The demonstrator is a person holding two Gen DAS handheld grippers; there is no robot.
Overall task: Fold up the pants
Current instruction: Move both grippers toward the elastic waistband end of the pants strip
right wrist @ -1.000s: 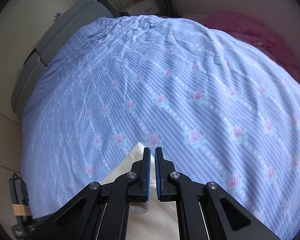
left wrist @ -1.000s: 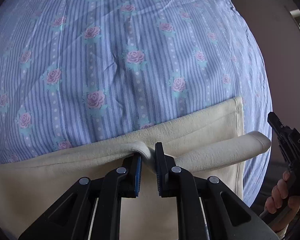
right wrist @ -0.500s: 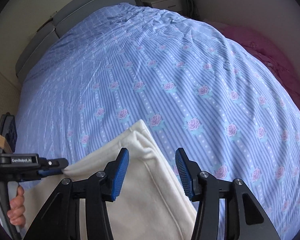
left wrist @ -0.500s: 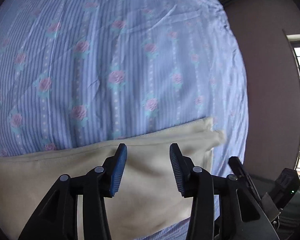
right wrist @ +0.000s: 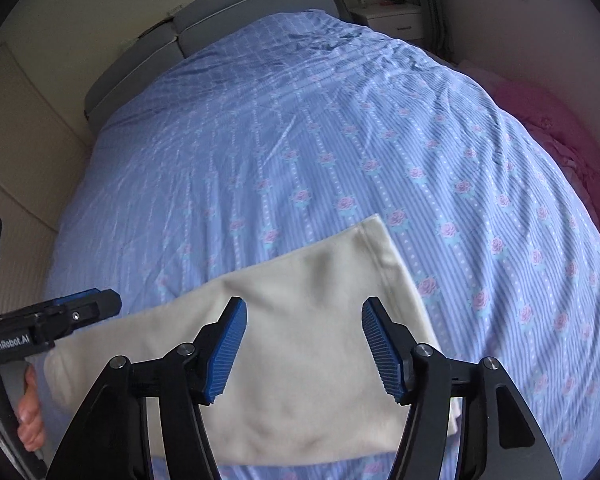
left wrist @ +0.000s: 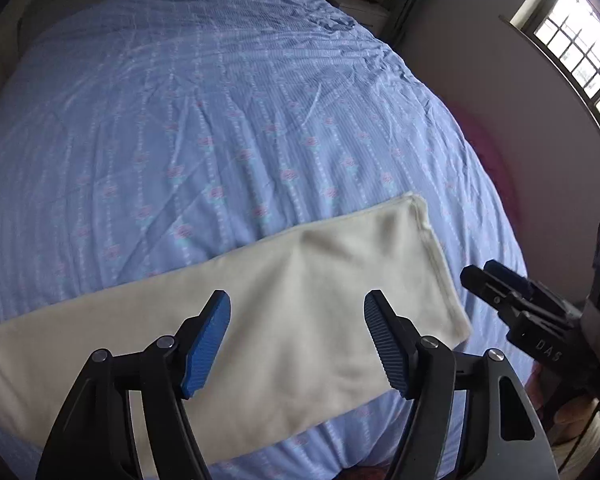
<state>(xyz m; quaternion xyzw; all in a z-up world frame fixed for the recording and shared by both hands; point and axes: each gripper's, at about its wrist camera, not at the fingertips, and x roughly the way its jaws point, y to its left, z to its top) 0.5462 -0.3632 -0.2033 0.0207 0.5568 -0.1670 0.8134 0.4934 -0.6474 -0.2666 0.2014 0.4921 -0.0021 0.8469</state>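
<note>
Cream pants (left wrist: pixel 300 292) lie folded flat as a long band across the near part of the bed, also seen as cream pants (right wrist: pixel 300 320) in the right wrist view. My left gripper (left wrist: pixel 298 344) hovers above the cloth, its jaws opening with nothing between them. Held above the pants' right end, my right gripper (right wrist: pixel 302 348) also has its jaws opening and holds nothing. Each gripper appears in the other's view: the right gripper (left wrist: pixel 500 284) at the right edge, the left gripper (right wrist: pixel 96 304) at the left edge with a hand (right wrist: pixel 30 412) on its handle.
The bed carries a blue striped sheet with pink roses (left wrist: pixel 240 128). A grey headboard (right wrist: pixel 228 24) and a white nightstand (right wrist: pixel 392 20) stand at the far end. Pink bedding (right wrist: pixel 548 120) lies along the right side. A window (left wrist: pixel 580 52) is at upper right.
Both grippers let go of the cream cloth, opened wide and rose away from the bed. The pants' lifted edge dropped and the pants now lie flat.
</note>
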